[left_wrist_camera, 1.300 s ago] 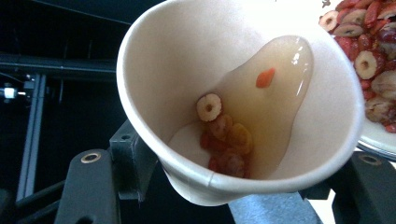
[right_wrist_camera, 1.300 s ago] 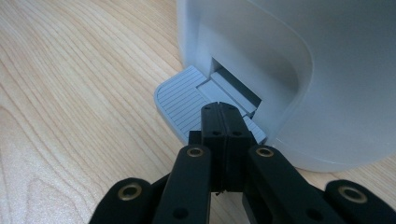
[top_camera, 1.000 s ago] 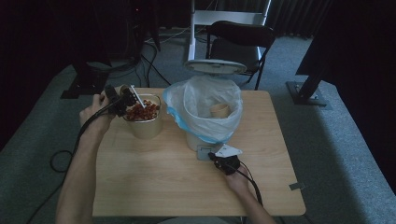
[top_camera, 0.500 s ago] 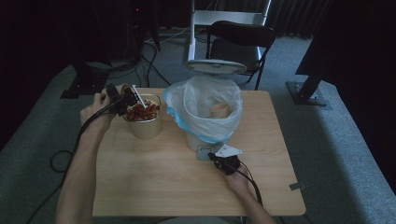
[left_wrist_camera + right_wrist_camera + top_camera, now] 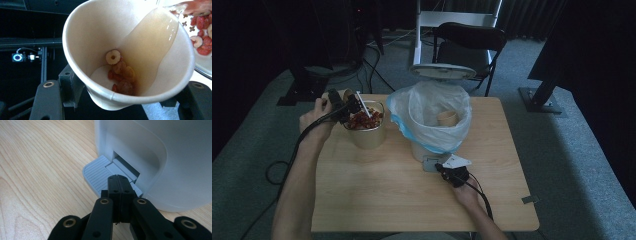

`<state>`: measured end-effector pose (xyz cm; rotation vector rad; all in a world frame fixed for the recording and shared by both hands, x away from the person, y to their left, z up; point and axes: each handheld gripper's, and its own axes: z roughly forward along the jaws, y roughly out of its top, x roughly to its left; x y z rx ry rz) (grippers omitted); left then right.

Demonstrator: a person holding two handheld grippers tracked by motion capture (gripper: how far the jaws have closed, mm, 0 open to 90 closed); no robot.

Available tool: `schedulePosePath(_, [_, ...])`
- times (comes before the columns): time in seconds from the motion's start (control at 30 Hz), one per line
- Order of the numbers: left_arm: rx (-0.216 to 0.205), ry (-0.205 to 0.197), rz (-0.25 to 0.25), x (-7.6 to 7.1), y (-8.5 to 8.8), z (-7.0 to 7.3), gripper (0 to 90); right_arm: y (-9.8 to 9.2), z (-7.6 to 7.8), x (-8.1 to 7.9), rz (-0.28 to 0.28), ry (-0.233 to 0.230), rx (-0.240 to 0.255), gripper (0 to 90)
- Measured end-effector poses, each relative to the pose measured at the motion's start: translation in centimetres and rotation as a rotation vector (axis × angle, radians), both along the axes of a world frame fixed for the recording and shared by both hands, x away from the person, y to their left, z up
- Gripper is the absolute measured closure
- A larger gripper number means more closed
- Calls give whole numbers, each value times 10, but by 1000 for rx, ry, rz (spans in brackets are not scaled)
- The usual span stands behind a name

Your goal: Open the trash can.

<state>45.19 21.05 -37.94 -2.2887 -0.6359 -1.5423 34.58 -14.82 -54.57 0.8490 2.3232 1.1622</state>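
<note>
At the upper left of the high view, the left claw (image 5: pixel 348 106) clamps a tilted paper cup (image 5: pixel 125 52), amber liquid and red fruit bits inside, over a bowl (image 5: pixel 367 132). The right claw (image 5: pixel 117 185), jaws together, presses the bin's pedal (image 5: pixel 97 173) on the counter (image 5: pixel 377 195).

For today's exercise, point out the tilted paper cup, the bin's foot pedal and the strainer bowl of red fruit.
Paper cup (image 5: pixel 105 37), left gripper view, on its inner wall.
Foot pedal (image 5: pixel 96 173), right gripper view, on its ribbed top.
Strainer bowl (image 5: pixel 367 139), high view, on its outer side wall.
</note>
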Motion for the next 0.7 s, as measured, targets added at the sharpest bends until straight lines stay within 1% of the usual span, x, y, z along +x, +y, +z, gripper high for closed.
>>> schedulePosePath(0.13, [25,4,-3,0,0,-2,346,0,0,0,-1,2,1,900])
schedulePosePath(0.2, [15,-2,-4,0,0,-1,346,0,0,0,-1,3,1,900])
schedulePosePath(0.43, [21,-4,-7,0,0,-1,345,0,0,0,0,0,0,900])
schedulePosePath(0.6, [47,-1,-9,0,-2,0,345,0,0,0,-1,0,1,900])
schedulePosePath(0.7, [54,-2,-14,0,-3,-1,345,0,0,0,-2,0,0,900])
